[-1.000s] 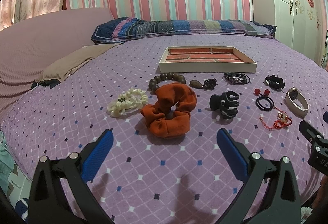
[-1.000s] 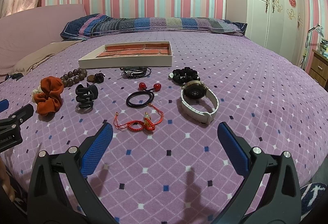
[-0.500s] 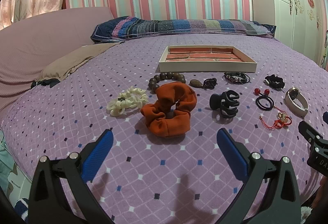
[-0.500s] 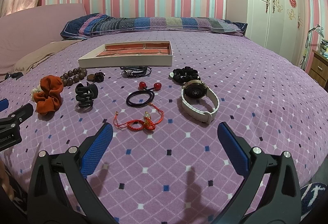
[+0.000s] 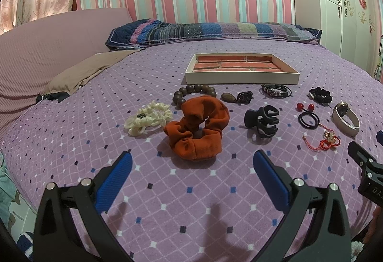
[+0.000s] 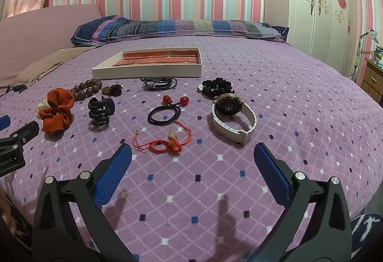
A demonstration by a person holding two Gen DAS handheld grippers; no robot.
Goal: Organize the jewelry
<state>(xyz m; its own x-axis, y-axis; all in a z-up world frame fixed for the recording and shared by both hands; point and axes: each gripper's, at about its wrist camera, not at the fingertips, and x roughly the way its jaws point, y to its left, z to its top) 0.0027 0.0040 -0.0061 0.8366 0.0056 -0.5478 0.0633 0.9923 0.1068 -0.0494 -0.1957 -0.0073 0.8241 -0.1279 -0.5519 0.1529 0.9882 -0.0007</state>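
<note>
Left claw [image 5: 191, 166]: spread wide and holding nothing, poised low over the bed [image 5: 71, 137], with the orange scrunchie [image 5: 197, 129] straight ahead at 12 o'clock between its fingers.
Right claw [image 6: 192, 159]: also spread wide and holding nothing; the red cord bracelet [image 6: 165, 142] lies just beyond its tips at 11 o'clock and the white-strapped watch [image 6: 233, 118] at 1 o'clock.
Tray [image 5: 241, 76]: a shallow box with a brick-patterned floor, at 12 o'clock behind all the pieces and, as far as I can see, with nothing in it; nothing seems sorted yet.
Other pieces: cream scrunchie [image 5: 148, 117] touching the orange one at its 9 o'clock; wooden bead bracelet [image 5: 192, 93] just behind it; black hair clip [image 5: 262, 120] at its 3 o'clock; black hair tie with red balls [image 6: 167, 110] beyond the red cord.
Likely step: approach for a first pickup.
How to do it well: take the bulky scrunchie by its near fold, pinching one thickness of cloth and lifting straight up so the cream one is not dragged along.
Thin cord: come down steeply and close on the knotted middle, as it lies flat on soft bedding.
Spacing: keep the two claws apart on the way to the tray.
</note>
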